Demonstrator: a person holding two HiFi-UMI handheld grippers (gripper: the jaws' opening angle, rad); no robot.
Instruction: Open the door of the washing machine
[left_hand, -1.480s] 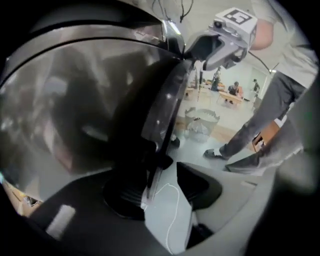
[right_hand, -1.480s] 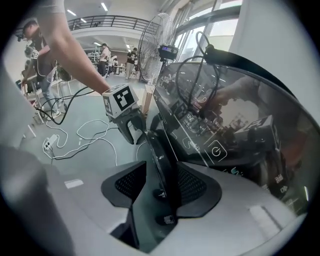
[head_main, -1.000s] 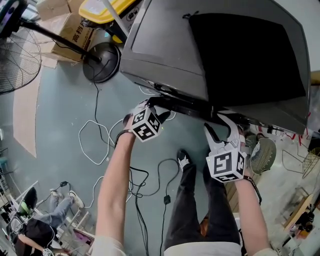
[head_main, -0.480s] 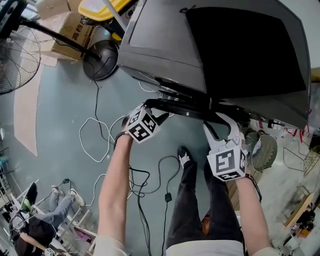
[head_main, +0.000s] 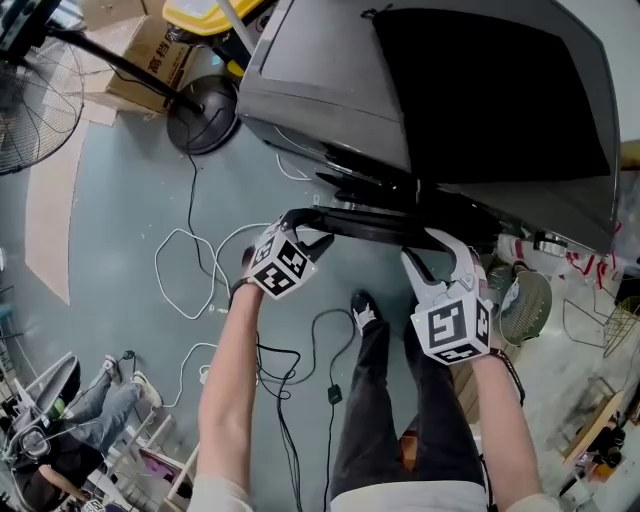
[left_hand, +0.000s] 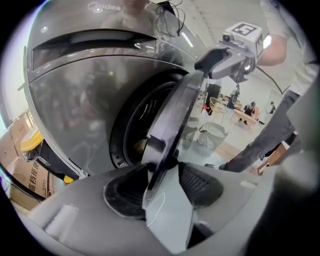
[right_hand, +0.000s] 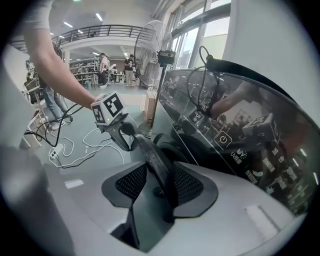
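Floor fan (head_main: 203, 118), cables (head_main: 185, 270), cardboard box (head_main: 150, 62)

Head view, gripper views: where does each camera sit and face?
Head view: on the head, facing steeply down at the washing machine; forearms and legs show.
Left gripper view: on the left gripper, facing the door edge and drum; own jaws show.
Right gripper view: on the right gripper, facing along the door; own jaws show.
Shared: each gripper view shows the other gripper.
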